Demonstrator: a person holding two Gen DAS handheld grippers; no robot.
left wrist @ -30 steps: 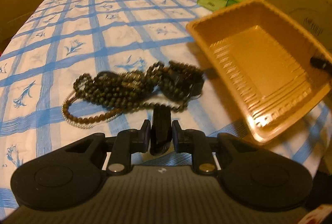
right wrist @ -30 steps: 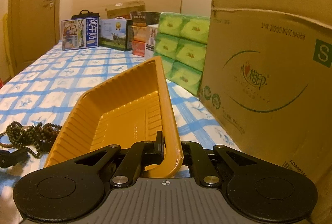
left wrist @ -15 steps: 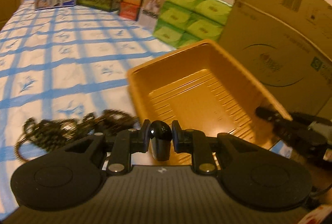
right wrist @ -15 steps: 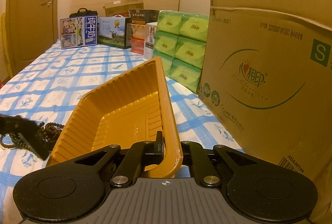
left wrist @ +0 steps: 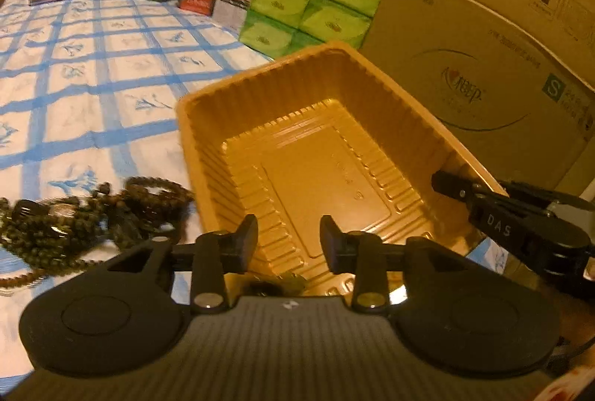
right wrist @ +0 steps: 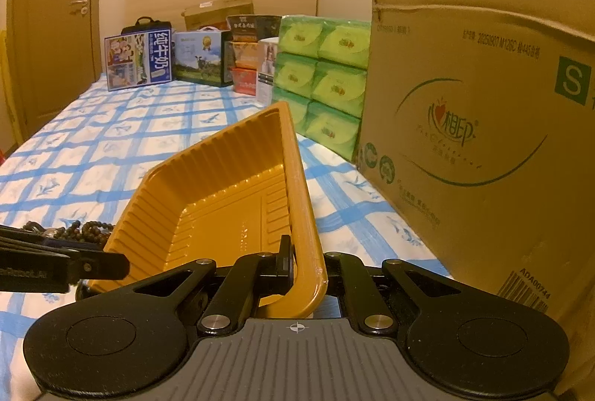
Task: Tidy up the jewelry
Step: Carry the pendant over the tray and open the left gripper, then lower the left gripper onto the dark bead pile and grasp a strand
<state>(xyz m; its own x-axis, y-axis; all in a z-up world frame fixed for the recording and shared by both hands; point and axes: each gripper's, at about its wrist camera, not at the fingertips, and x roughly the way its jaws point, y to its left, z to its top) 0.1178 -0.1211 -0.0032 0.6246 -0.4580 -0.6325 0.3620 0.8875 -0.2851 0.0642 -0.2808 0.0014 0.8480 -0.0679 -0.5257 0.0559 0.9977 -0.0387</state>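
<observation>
While the right claw [right wrist: 297, 261] pinches the rim of the ribbed orange plastic tray [right wrist: 223, 200], the left claw [left wrist: 288, 241] has just been opening, empty, over it. Only the left view shows the whole pile of dark bead strings [left wrist: 85, 219] on the bed [left wrist: 93, 96] beside the tray.

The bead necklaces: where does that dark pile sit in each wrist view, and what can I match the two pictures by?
Left wrist view: the bead necklaces lie at lower left on the checked sheet, left of the orange tray.
Right wrist view: only a small part shows at the left edge, behind the left gripper.
Shared landmark: the green tissue packs behind the tray.
</observation>
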